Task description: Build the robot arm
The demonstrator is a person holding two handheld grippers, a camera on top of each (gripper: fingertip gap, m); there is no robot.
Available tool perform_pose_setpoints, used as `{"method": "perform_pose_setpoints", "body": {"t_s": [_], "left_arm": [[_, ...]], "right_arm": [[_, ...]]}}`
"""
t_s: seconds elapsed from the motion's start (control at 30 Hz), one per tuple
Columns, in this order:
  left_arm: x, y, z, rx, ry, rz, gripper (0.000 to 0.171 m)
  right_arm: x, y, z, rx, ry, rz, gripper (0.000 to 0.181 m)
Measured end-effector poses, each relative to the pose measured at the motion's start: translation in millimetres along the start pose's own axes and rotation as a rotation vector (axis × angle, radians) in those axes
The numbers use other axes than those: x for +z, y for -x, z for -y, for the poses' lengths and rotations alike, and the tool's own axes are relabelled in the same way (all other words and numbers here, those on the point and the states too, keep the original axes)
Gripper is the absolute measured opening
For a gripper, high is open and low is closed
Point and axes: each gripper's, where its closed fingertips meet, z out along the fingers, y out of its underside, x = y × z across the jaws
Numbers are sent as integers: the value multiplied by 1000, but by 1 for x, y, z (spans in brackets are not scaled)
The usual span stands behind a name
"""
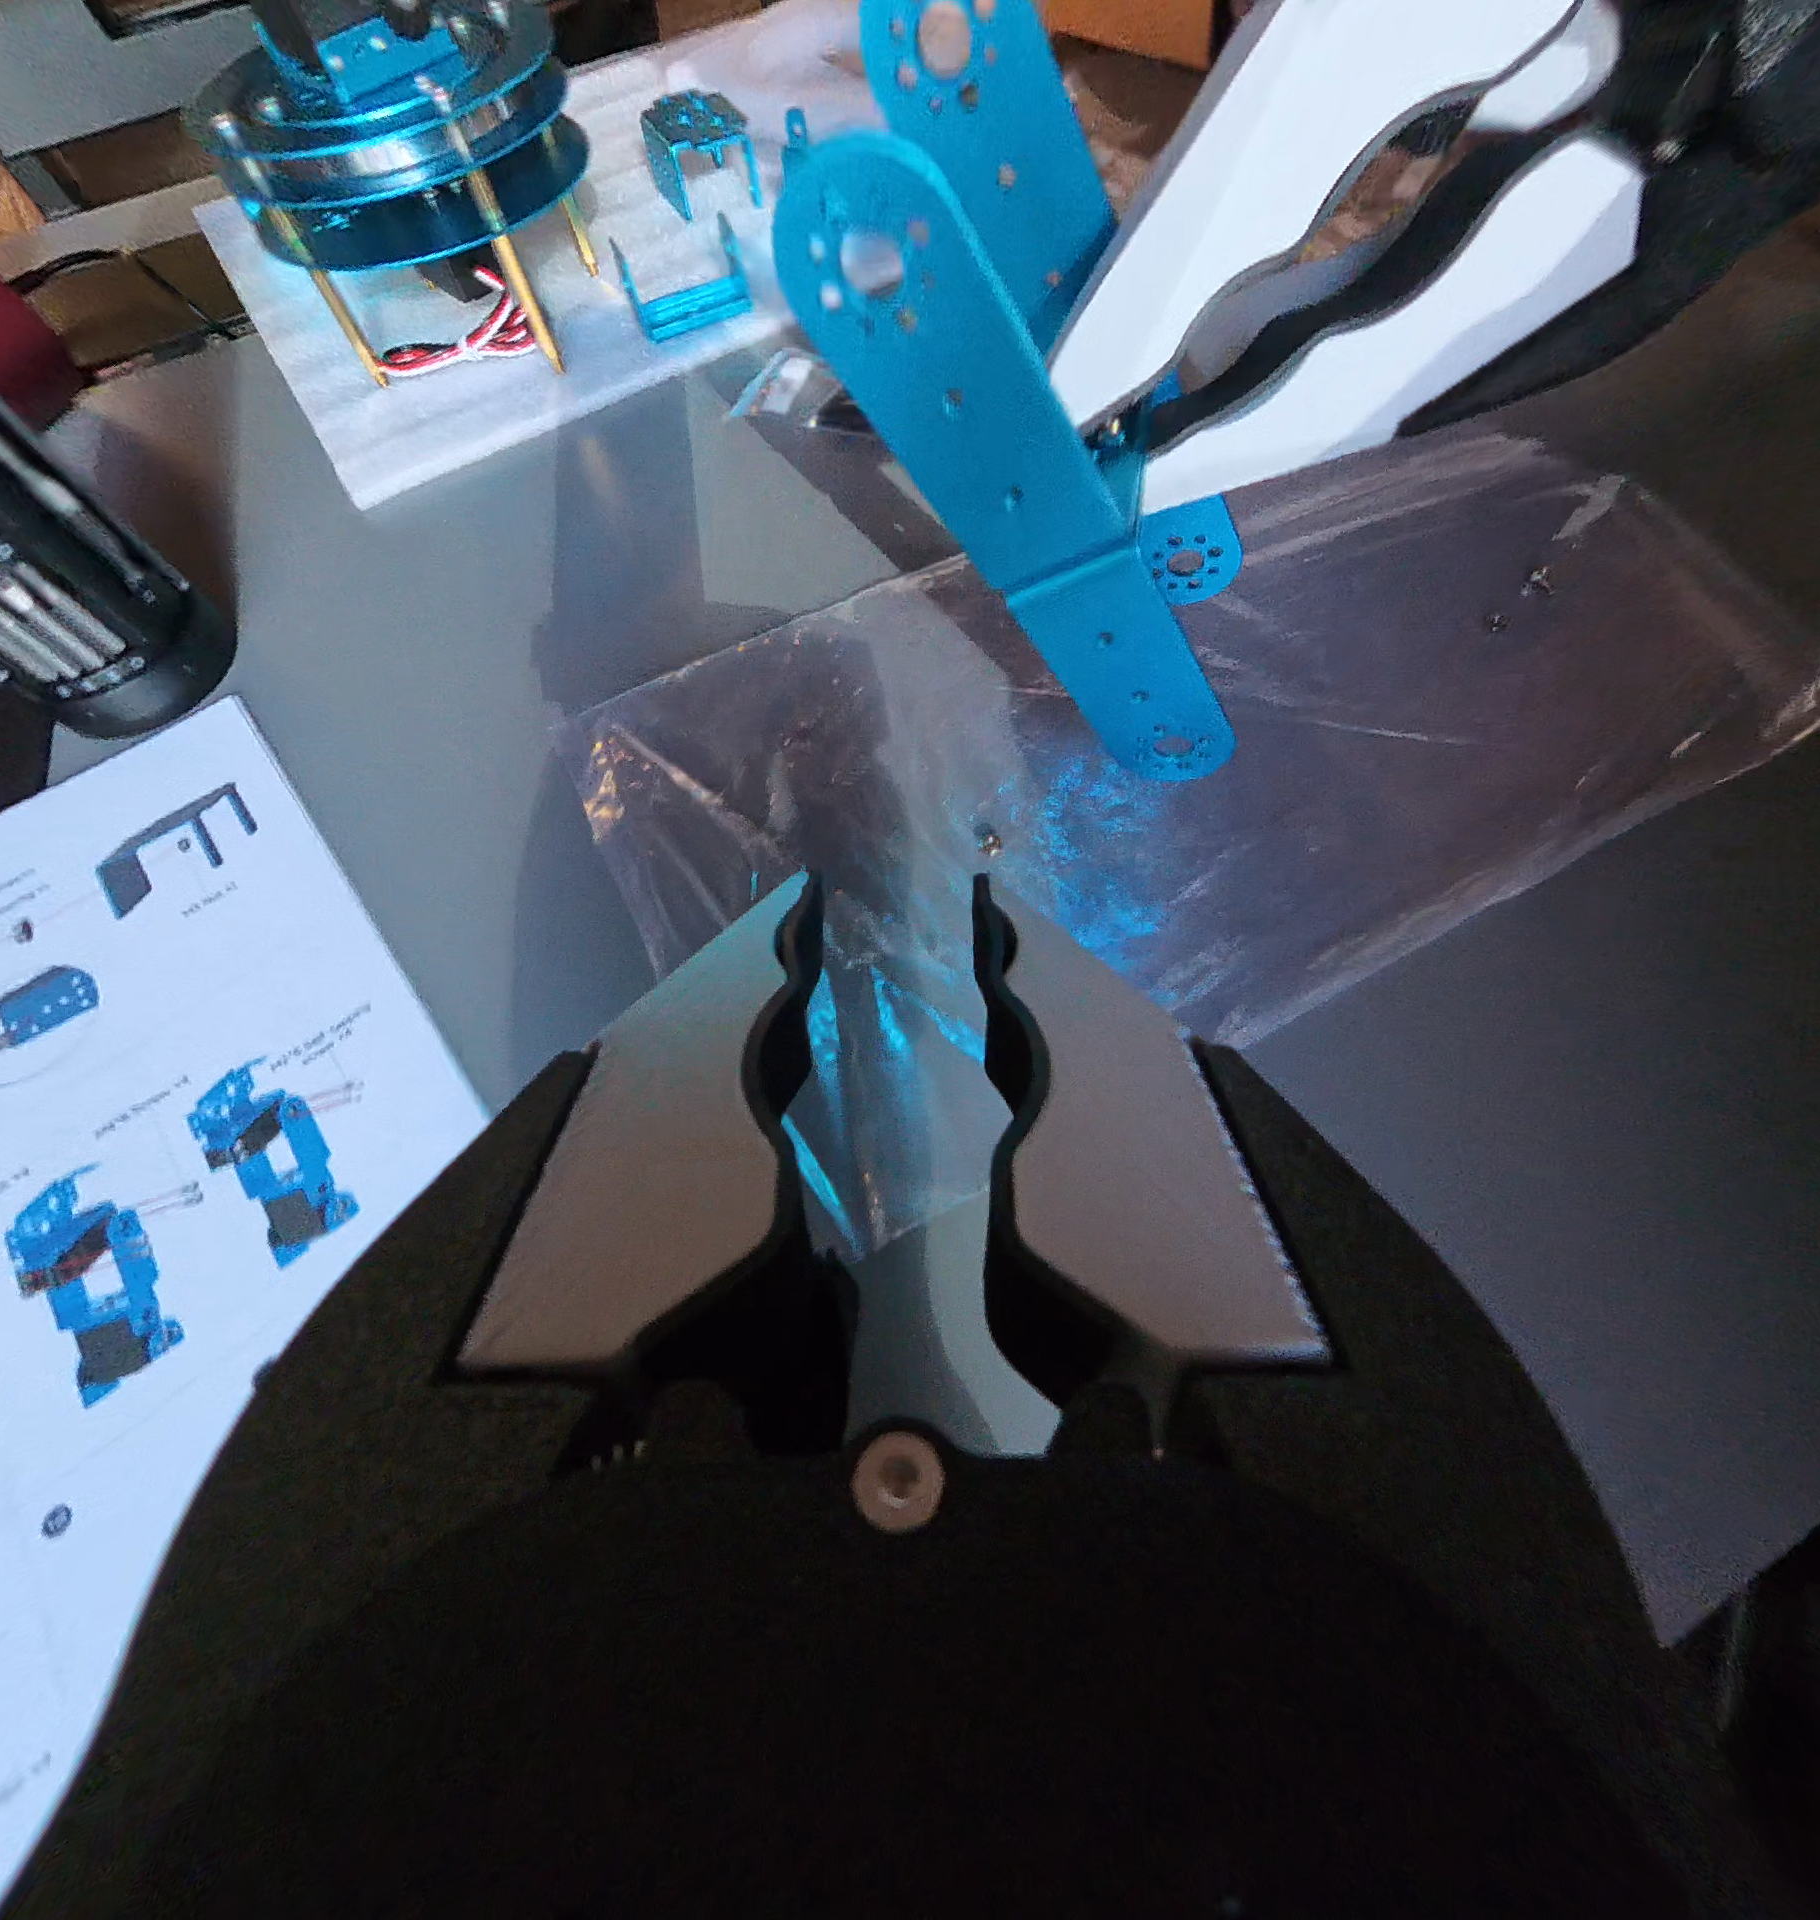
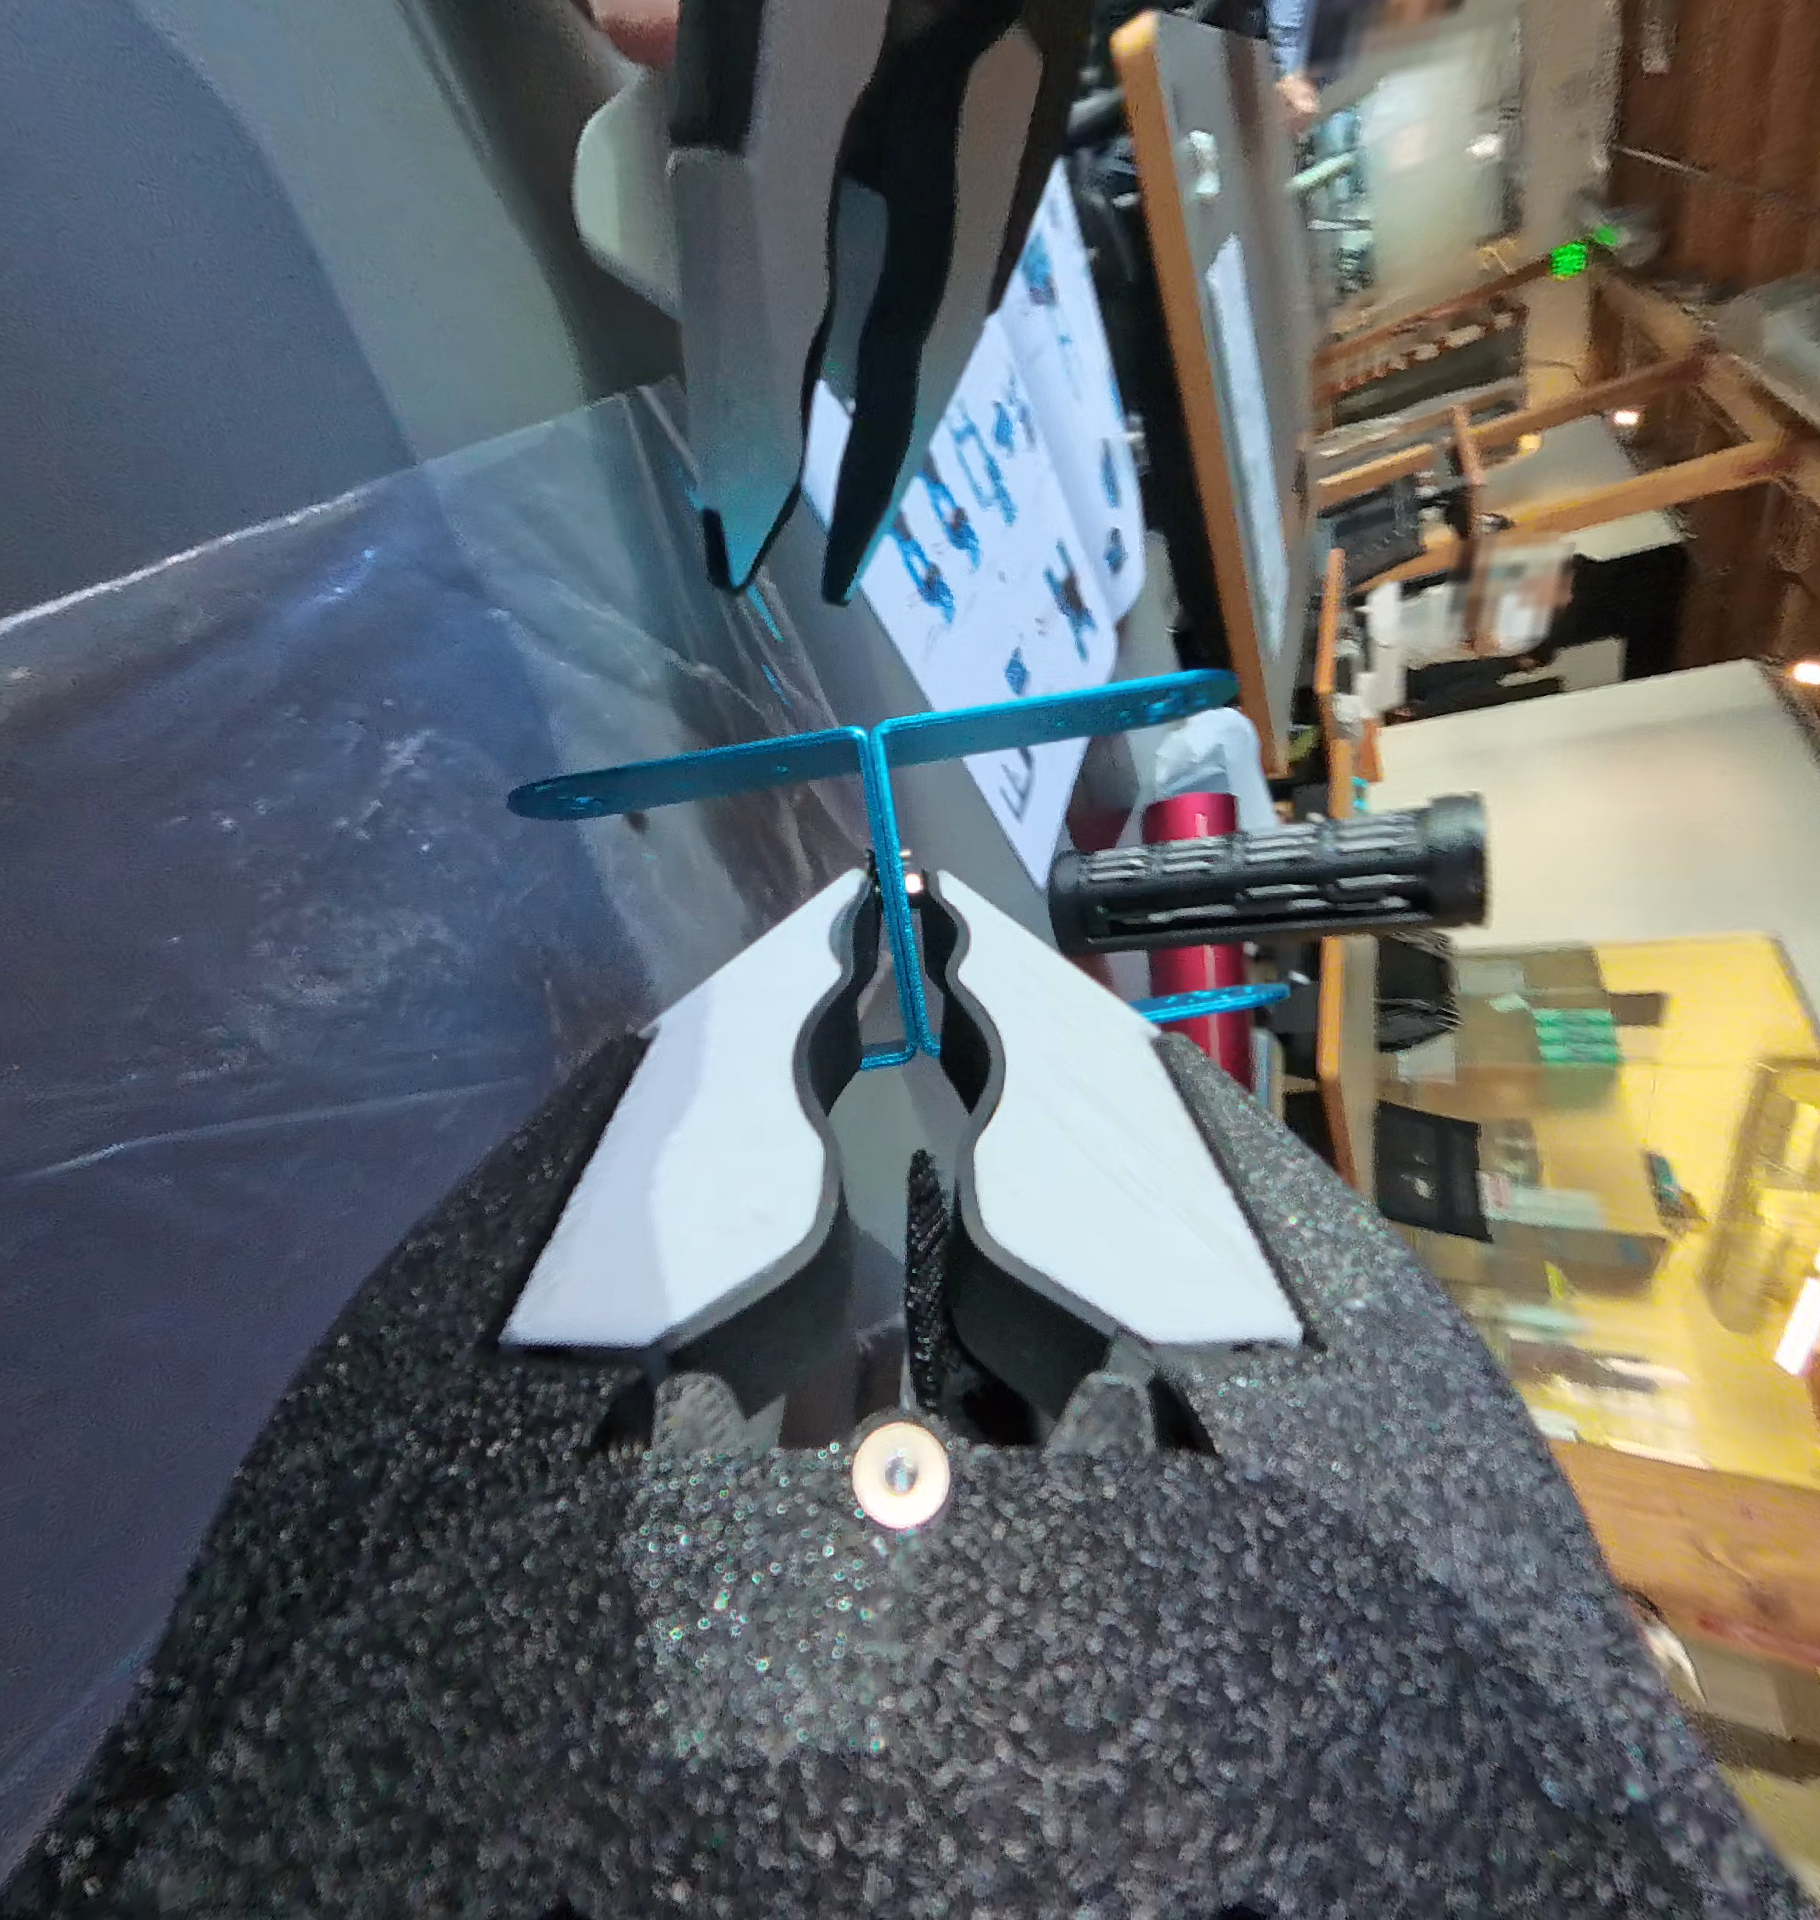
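My right gripper [image 2: 901, 883] is shut on the flat base of a blue metal bracket [image 2: 1041, 717] with long perforated arms, and holds it in the air. In the left wrist view the bracket [image 1: 947, 343] hangs tilted over a clear plastic bag [image 1: 1405, 727], with the right gripper [image 1: 1124, 426] on it at the upper right. My left gripper [image 1: 893, 883] is low over the near end of the bag, its jaws a little apart, with crumpled plastic lying between them. A small screw [image 1: 989, 836] lies on the bag just past its fingertips. The left gripper also shows in the right wrist view [image 2: 786, 577].
A round blue turntable assembly [image 1: 386, 145] on brass posts and small blue brackets [image 1: 688, 281] stand on a white foam sheet [image 1: 449, 436] at the back. A printed instruction sheet [image 1: 158, 1039] and a black tool holder [image 1: 64, 582] lie left. Two more screws [image 1: 1519, 603] lie on the bag. Spacing between my two grippers at the tips: around 7 cm. About 6 cm separates my left fingertips from the small screw [image 1: 989, 836].
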Motion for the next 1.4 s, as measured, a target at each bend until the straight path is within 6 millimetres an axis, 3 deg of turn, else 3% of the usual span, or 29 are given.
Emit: {"method": "perform_pose_setpoints", "body": {"t_s": [0.13, 0.33, 0.4, 0.47, 0.53, 0.67, 0.73, 0.9, 1.23, 1.4], "left_arm": [[19, -17, 4, 67, 61, -98, 22], [36, -27, -13, 123, 246, -162, 17], [39, -36, -18, 110, 288, -210, 17], [42, -36, -10, 90, 269, -182, 17], [36, -53, 15, 18, 160, -247, 20], [34, -74, 61, -179, -30, -361, 50], [36, -79, 74, -271, -72, -430, 50], [37, -79, 79, -478, -116, -564, 27], [41, -96, 63, -824, -78, -771, 26], [39, -95, 71, -966, -129, -851, 26]], "right_arm": [[-25, -10, -7, -68, 43, -184, 7], [-58, 4, -21, 16, 87, -339, 7], [-62, 11, -23, -39, 116, -369, 7], [-62, 16, -25, -46, 122, -375, 6], [-58, 23, -26, -21, 125, -328, 7], [-51, 23, -25, 143, 121, -208, 7], [-51, 18, -19, 172, 115, -169, 7], [-53, 18, -7, 280, 116, 1, 7], [-58, 47, -5, 393, 206, 344, 7], [-64, 40, -6, 419, 230, 478, 7]]}}
